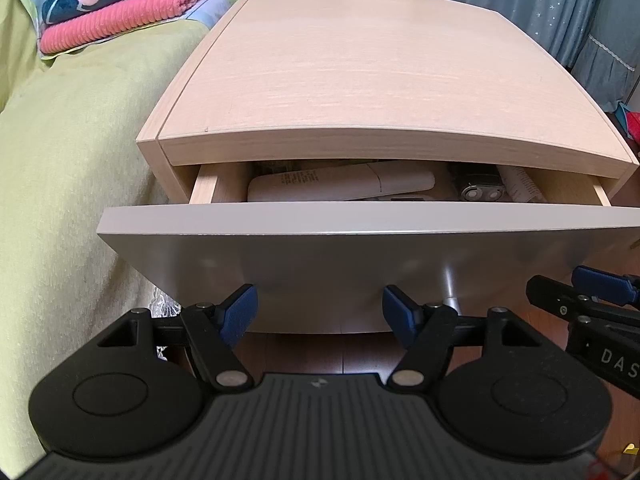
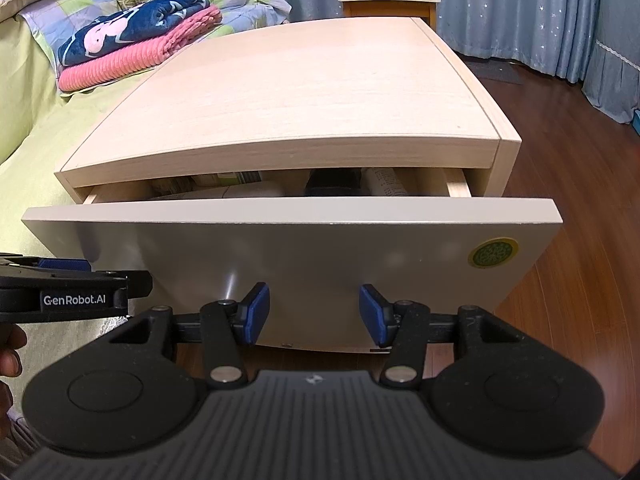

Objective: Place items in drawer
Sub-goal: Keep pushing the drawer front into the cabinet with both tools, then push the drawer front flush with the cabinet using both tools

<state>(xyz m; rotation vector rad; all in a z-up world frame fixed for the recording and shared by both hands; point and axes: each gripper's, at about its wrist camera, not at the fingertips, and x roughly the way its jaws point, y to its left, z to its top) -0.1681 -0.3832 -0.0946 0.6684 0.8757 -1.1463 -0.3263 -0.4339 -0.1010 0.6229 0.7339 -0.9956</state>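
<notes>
Left wrist view first: the left hand-held gripper (image 1: pixel 319 312) has its blue pads spread apart with nothing between them, hovering just in front of the lower part of the drawer front (image 1: pixel 360 256). The drawer (image 1: pixel 204 188) of the nightstand (image 1: pixel 360 80) is pulled out only partway, and stuff is already in there: a white remote-looking thing (image 1: pixel 340 186), a dark shaver-like gadget (image 1: pixel 478 186) and some printed paper (image 1: pixel 522 184) at the right end. The top of the nightstand is bare, so my guess is the items are in and the step now is sliding the drawer shut. The right hand-held gripper (image 1: pixel 600 292) pokes in at the right edge, near the drawer front.

To do that well I'd push flat and square on the front panel, roughly mid-width so it doesn't rack on its runners, and go slow, since I can't tell how much room the remote has under the top.

Right wrist view: the right gripper (image 2: pixel 313 312) is also apart and empty, pointed straight at the drawer front, low down, close to it, but whether it's actually touching I can't tell. There's a round green sticker (image 2: pixel 493 253) on the panel's right side. The left gripper comes in level from the left, with a bit of a hand (image 2: pixel 10 354) behind it. Bed (image 2: pixel 24 128) with folded blankets (image 2: pixel 132 48) sits to the left, wood floor (image 2: pixel 580 200) to the right.
</notes>
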